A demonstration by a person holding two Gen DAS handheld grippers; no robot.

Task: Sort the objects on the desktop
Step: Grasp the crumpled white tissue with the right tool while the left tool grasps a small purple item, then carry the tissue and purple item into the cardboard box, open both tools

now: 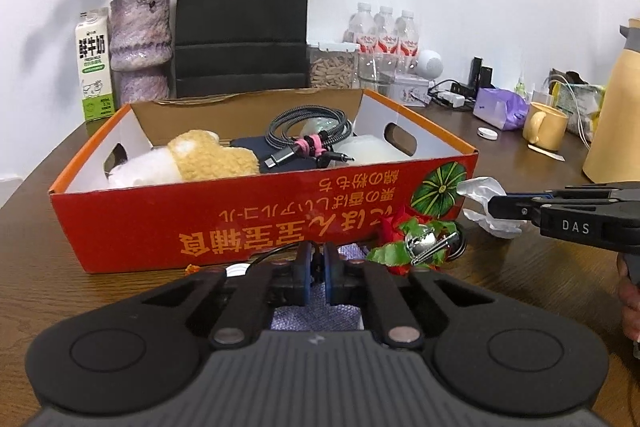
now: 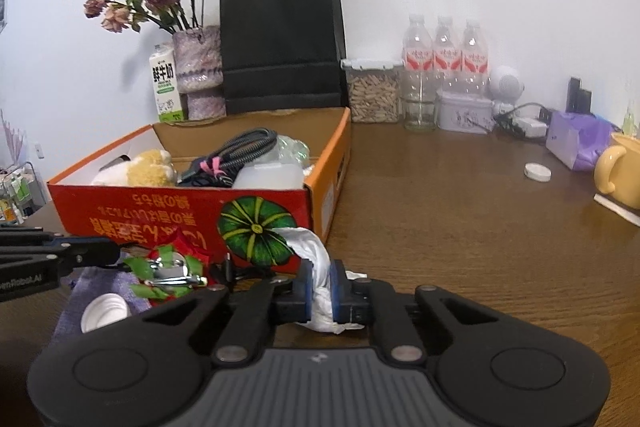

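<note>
My right gripper (image 2: 320,287) is clamped on a crumpled white tissue (image 2: 316,259) at the front right corner of the red cardboard box (image 1: 224,219). My left gripper (image 1: 317,267) is closed on a thin black cable (image 1: 272,255) beside the foil flower (image 1: 416,239).

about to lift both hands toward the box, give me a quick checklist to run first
1. Right gripper jaws shut on the crumpled tissue: ok.
2. Left gripper jaws shut on a thin black cable: ok, though what the cable leads to: cannot tell.
3. Free space in the orange box, already holding a coiled cable and a knitted item: ok.
4. Cable clear of the red and green decoration beside it: cannot tell.
5. Tissue clear of the box corner: not ok, it lies against it.
</note>
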